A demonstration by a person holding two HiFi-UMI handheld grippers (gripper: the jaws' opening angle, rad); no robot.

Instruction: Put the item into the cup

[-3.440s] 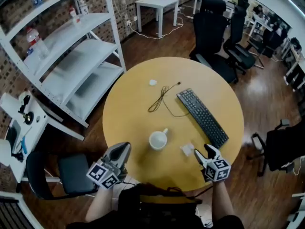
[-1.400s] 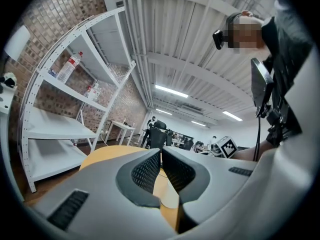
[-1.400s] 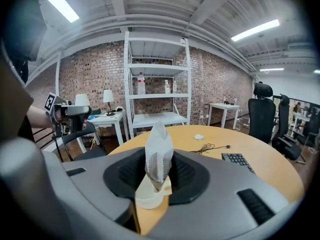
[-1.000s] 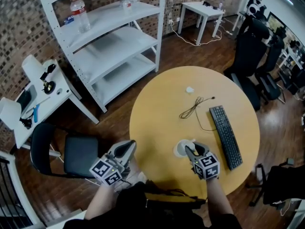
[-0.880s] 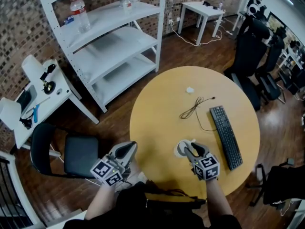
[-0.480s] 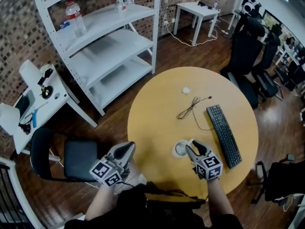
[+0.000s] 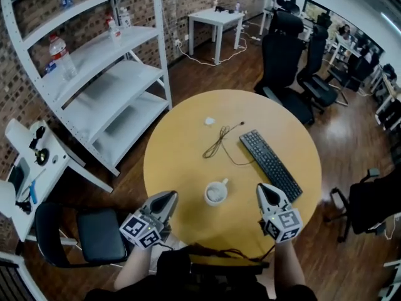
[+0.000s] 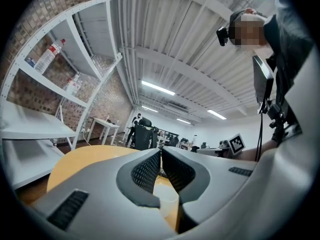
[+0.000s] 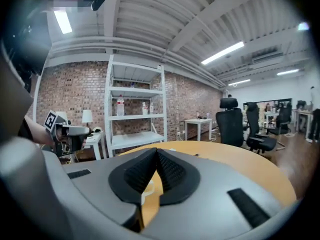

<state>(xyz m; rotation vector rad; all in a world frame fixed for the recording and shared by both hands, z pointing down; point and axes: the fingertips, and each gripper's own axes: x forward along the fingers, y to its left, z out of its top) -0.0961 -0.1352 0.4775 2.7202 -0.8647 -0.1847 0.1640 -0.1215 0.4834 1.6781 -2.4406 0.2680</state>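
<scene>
A white cup [image 7: 207,197] with its handle [image 7: 223,183] pointing away stands on the round yellow table [image 7: 182,162] near the front. A crumpled white item [image 7: 217,194] lies inside it. My right gripper [image 7: 261,188] is to the right of the cup, apart from it, shut with nothing between its fingers. My left gripper [image 7: 170,195] hovers at the cup's left, also shut and empty. In the left gripper view the jaws [image 8: 161,151] meet, and the cup [image 8: 167,198] shows pale below them. In the right gripper view the tips [image 9: 155,151] touch, with a sliver of cup [image 9: 146,190] beneath.
A black keyboard [image 7: 269,164] lies diagonally at the right of the table, a dark cable [image 7: 218,140] at mid-table, a small white scrap [image 7: 209,121] farther back. White shelving [image 7: 94,80] stands at the left, a black chair [image 7: 100,236] by my left side, office chairs [image 7: 282,55] beyond.
My right gripper was over the cup with its jaws apart; it has drawn back to the right and shut. The white item now lies in the cup. The head view has swung.
</scene>
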